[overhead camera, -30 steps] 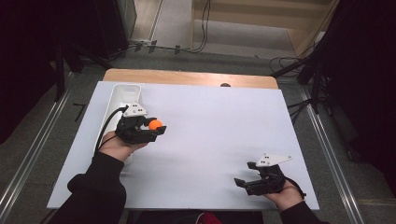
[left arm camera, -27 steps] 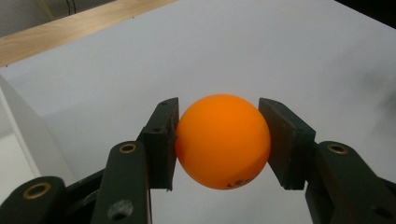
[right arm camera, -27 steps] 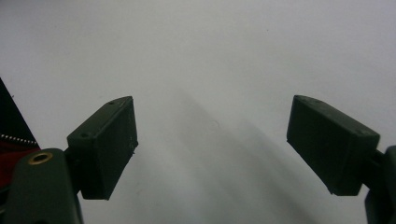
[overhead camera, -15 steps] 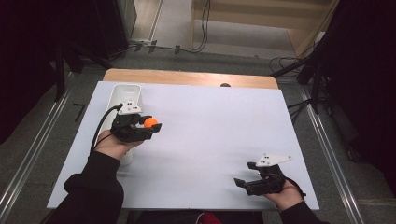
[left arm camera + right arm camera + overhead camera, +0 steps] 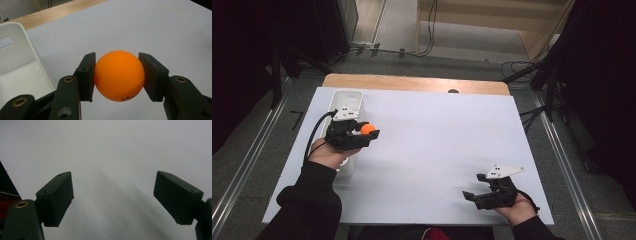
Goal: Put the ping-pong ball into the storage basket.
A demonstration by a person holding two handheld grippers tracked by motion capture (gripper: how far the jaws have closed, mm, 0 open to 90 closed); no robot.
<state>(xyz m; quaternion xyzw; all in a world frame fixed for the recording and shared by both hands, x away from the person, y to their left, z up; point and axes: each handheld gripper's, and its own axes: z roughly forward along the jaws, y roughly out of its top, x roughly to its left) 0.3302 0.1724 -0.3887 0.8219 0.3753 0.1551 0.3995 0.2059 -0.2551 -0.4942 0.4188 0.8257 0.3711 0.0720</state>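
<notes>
Change since earlier: left gripper with the small round orange plastic ball has drifted slightly toward the far left of the table, closer to the white tray; the right gripper has kept its place near the table's near right corner.
Left gripper: clenched on the orange ball; in the left gripper view both black pads press against the ball's sides, one on each flank.
Orange ball: held clear above the white table cover, just beside the tray's right wall; in the left gripper view it sits squarely between the pads, with a small dark printed mark near its underside.
Right gripper: released, jaws standing wide apart with nothing between them; in the right gripper view only bare table cover lies beyond the two pads.
White rectangular plastic tray: lies lengthwise along the table's left edge; its far end is in view beyond the left hand, and its wall and pale floor show at the left of the left gripper view.
White table cover: spread over the wooden tabletop, whose far strip stays bare.
Right hand: rests low at the near right edge, well apart from the ball and the tray.
</notes>
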